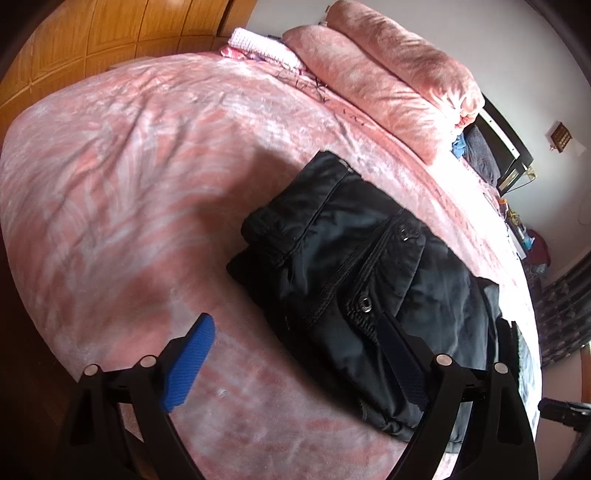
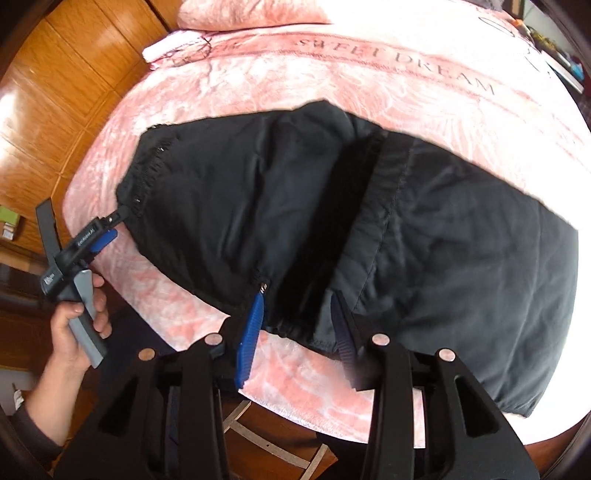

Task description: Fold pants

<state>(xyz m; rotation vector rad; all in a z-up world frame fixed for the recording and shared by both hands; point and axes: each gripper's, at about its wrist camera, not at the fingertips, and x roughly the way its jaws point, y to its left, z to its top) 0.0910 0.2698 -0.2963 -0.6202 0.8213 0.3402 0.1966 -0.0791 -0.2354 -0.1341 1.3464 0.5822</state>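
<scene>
Black pants (image 1: 362,280) lie folded in a thick bundle on the pink bedspread (image 1: 129,166); they also show in the right wrist view (image 2: 258,206), spread across the near edge of the bed. My left gripper (image 1: 295,354) is open, with its blue left pad (image 1: 188,365) over bare bedspread and its right finger resting on the pants' near end. It also shows in the right wrist view (image 2: 110,225), at the pants' left corner. My right gripper (image 2: 295,332) is open, its fingers straddling the pants' near hem by a small zipper pull (image 2: 263,286).
A rolled pink blanket (image 1: 399,85) and a white knit cloth (image 1: 258,44) lie at the head of the bed. Wooden wardrobe panels (image 1: 92,33) stand beyond. Wooden floor (image 2: 37,110) lies left of the bed. A dark bedside unit (image 1: 506,155) stands at the right.
</scene>
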